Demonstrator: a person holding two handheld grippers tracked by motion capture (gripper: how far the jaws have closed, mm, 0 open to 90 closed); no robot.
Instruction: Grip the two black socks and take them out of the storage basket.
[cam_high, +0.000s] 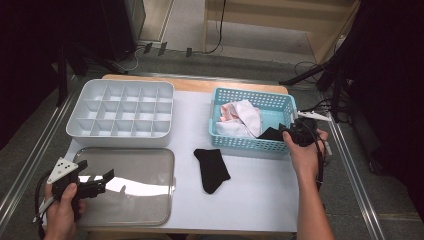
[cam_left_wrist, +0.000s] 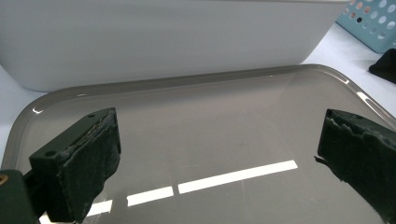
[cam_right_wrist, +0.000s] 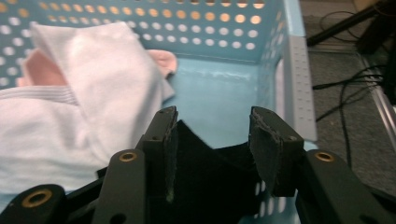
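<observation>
A black sock (cam_high: 211, 169) lies flat on the white table between the grey tray (cam_high: 150, 205) and the blue basket (cam_high: 250, 144). A second black sock (cam_high: 270, 133) rests inside the basket at its near right corner. My right gripper (cam_high: 286, 131) reaches into that corner. In the right gripper view its jaws stand half apart around this black sock (cam_right_wrist: 210, 172), which lies loose between them, and my right gripper (cam_right_wrist: 212, 121) is open. My left gripper (cam_high: 96, 169) hovers over the tray's left part, open (cam_left_wrist: 219, 126) with nothing between its pads.
White and pink garments (cam_high: 240, 117) fill the basket's left half (cam_right_wrist: 93, 93). A white divided box (cam_high: 122, 111) stands behind the tray, its wall (cam_left_wrist: 163, 37) close ahead of the left gripper. Cables lie on the floor right of the table.
</observation>
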